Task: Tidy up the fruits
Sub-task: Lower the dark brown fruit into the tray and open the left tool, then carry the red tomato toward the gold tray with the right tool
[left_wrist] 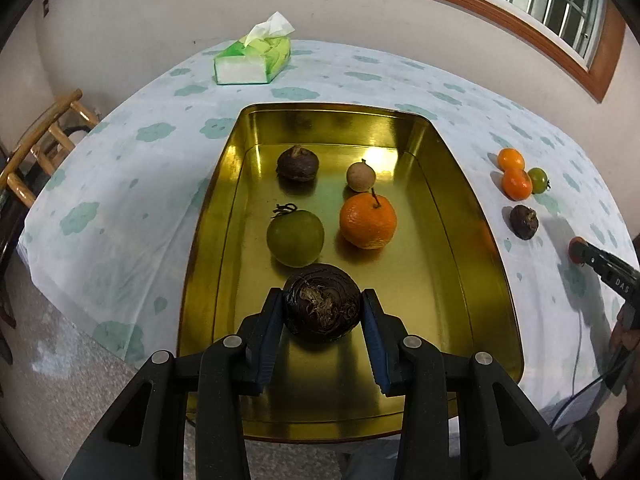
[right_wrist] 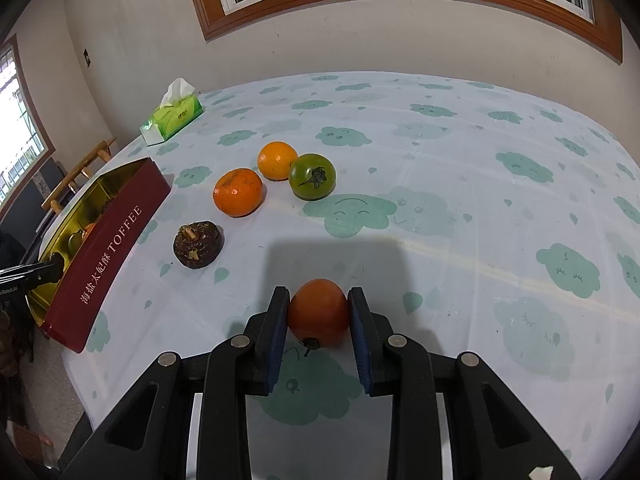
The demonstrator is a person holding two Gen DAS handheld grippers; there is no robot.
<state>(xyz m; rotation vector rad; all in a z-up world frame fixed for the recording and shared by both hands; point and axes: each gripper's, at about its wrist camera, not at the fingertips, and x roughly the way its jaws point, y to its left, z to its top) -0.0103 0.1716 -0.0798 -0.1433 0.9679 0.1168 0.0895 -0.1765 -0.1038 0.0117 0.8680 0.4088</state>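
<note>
My left gripper (left_wrist: 322, 307) is shut on a dark brown water chestnut (left_wrist: 322, 304), held low over the near end of the gold tin tray (left_wrist: 460, 184). In the tray lie a green tomato (left_wrist: 295, 237), a mandarin (left_wrist: 368, 221), a small tan fruit (left_wrist: 361, 176) and another dark chestnut (left_wrist: 297, 164). My right gripper (right_wrist: 319, 311) is shut on an orange-red tomato (right_wrist: 319, 312) just above the tablecloth. Ahead of it lie a dark chestnut (right_wrist: 198, 244), two mandarins (right_wrist: 238, 192) (right_wrist: 277, 160) and a green tomato (right_wrist: 312, 176).
The tray's red side reads TOFFEE (right_wrist: 112, 256) at the left of the right wrist view. A green tissue pack (left_wrist: 253, 60) sits at the table's far edge. A wooden chair (left_wrist: 44, 148) stands beyond the table's left edge. The wall and window lie behind.
</note>
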